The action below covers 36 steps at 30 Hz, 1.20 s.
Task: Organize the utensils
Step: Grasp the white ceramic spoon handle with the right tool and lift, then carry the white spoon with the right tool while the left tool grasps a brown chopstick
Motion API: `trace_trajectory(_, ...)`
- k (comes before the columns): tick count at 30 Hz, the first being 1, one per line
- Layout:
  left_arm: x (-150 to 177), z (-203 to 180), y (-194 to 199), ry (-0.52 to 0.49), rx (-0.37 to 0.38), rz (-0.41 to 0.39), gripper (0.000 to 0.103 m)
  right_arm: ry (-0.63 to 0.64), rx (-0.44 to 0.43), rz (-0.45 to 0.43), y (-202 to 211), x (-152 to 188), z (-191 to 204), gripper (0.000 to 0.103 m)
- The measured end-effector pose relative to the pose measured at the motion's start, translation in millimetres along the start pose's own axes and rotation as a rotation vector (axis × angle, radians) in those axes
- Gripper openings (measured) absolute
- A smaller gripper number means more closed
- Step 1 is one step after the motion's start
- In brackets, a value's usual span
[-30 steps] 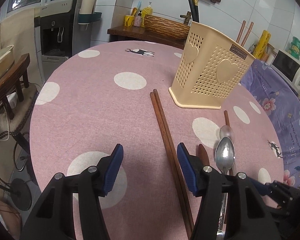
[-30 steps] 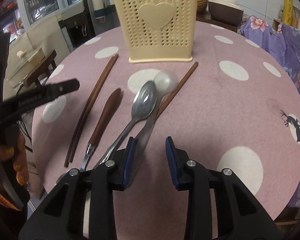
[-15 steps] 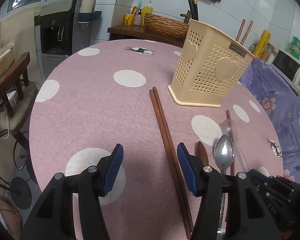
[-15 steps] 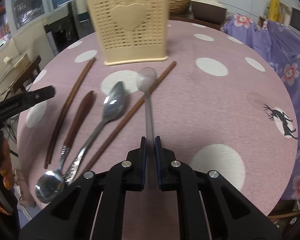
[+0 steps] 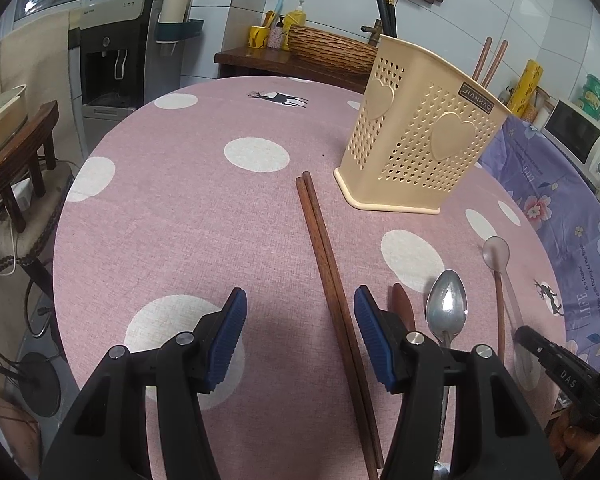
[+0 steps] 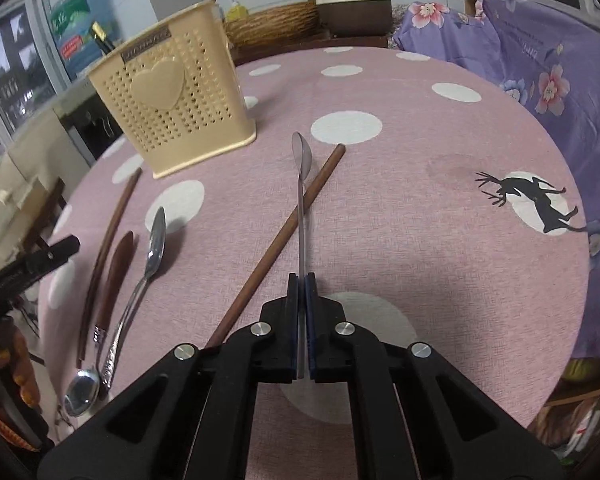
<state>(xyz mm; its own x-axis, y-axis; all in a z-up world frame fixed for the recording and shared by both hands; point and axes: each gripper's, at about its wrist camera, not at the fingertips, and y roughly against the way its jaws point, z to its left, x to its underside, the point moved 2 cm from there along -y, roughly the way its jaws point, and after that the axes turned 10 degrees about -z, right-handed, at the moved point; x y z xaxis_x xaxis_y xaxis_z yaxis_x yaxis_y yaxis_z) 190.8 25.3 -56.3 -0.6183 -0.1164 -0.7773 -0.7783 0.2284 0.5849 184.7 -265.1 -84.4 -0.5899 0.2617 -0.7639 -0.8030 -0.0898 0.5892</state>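
Note:
My right gripper point(image 6: 301, 280) is shut on the handle of a clear plastic spoon point(image 6: 301, 156), holding it edge-up and lifted off the pink dotted table. The spoon also shows in the left wrist view point(image 5: 497, 252). The cream utensil holder point(image 6: 172, 104) stands ahead to the left, with chopsticks in it point(image 5: 488, 60). My left gripper point(image 5: 300, 320) is open and empty, low over the table, with a pair of brown chopsticks point(image 5: 328, 272) running between its fingers. A metal spoon point(image 6: 154, 252), a wooden-handled spoon point(image 6: 112, 280) and a single chopstick point(image 6: 284, 236) lie on the table.
The round table point(image 5: 180, 200) drops off at its left edge toward a stool and a water dispenser point(image 5: 112, 48). A purple flowered cloth point(image 6: 540, 60) covers furniture on the right. A wicker basket point(image 5: 328, 46) and jars stand on a shelf behind the table.
My right gripper closed on the clear spoon's handle, lifted it and turned it on edge. My left gripper stayed open in about the same place.

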Motion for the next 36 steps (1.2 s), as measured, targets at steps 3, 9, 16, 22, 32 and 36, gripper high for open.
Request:
trace_trajectory(3,-0.1,-0.1,-1.2,0.002,0.000,0.002,0.056,-0.047,-0.037,-0.060,6.9,-9.9,-5.9,0.004)
trace_trajectory(9,0.5,0.0,-1.5,0.003,-0.002,0.001,0.056,-0.135,0.012,-0.136,20.9,-23.2,-29.8,0.004)
trace_trajectory(16,0.2,-1.9,-2.5,0.003,0.001,0.001,0.056,-0.259,0.050,-0.047,4.7,-10.1,-62.1,0.006)
trace_trajectory(22,0.9,-3.7,-1.9,-0.004,0.000,0.001,0.056,-0.186,0.095,-0.073,6.7,-15.5,-59.3,0.051)
trace_trajectory(32,-10.5,-7.8,-16.4,-0.059,-0.018,0.016,0.056,-0.069,0.143,-0.047,-3.0,-32.0,-57.2,0.051)
trace_trajectory(36,-10.4,-17.2,-31.7,-0.116,-0.042,0.045,0.049,-0.061,0.130,-0.054,-1.8,-32.9,-52.0,0.051)
